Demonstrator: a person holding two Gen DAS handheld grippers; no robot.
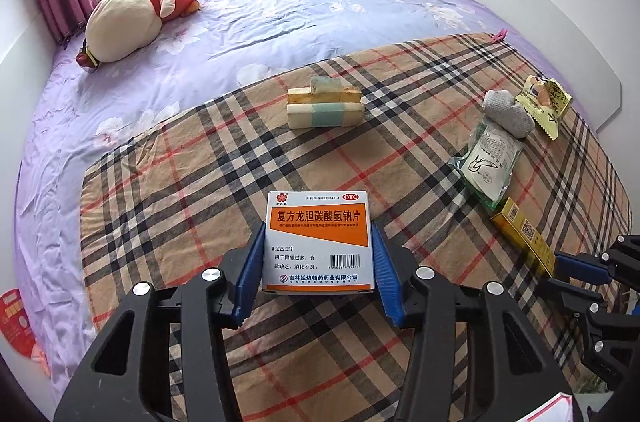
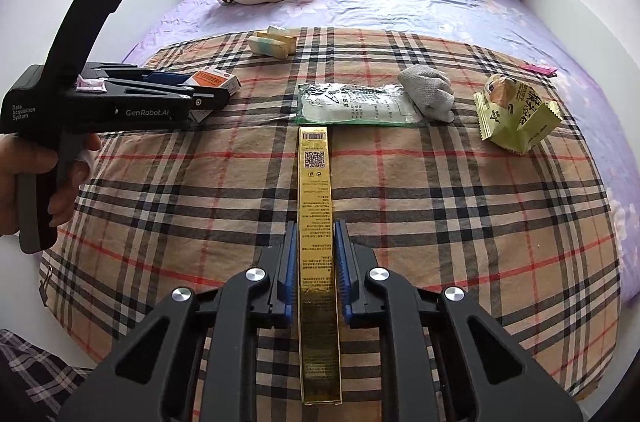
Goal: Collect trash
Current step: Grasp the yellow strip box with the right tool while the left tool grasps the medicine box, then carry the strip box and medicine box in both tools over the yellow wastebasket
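Gripping stage: left gripper [image 1: 318, 262] is pinching the orange medicine box [image 1: 319, 242] at near left; right gripper [image 2: 316, 258] is bracketing the gold carton [image 2: 317, 206], contact unclear. Next, probably, lifting both off the plaid cloth [image 2: 440, 222].

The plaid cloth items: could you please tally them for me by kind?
Boxes: 2, the medicine box and the gold box
Packets: 2, the white pouch and the green snack wrapper
Foam blocks: 1 bundle
Grey cloth: 1
Total: 6
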